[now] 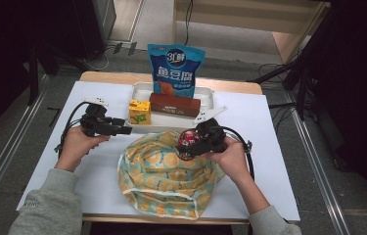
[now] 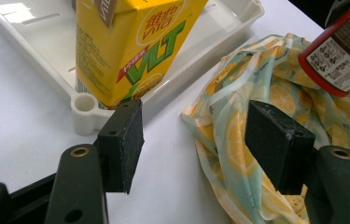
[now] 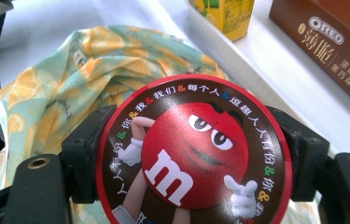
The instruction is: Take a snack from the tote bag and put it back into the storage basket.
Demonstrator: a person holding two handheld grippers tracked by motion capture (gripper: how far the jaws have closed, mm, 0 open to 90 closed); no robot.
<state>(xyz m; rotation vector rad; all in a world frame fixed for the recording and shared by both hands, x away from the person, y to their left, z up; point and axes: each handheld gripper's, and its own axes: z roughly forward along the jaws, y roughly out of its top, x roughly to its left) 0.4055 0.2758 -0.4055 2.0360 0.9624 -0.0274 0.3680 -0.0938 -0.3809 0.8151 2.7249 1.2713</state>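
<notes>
Jaws of right gripper clamp red candy can above lemon-print bag; left gripper wide open, empty.

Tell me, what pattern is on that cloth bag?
Orange and lemon slices on a pale green cloth bag, white-edged; clearest in the high view.

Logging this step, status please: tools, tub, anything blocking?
Right tool shut on red candy tub, over the lemon-print bag. Left tool open, empty, beside white tray. Nothing blocking.
</notes>
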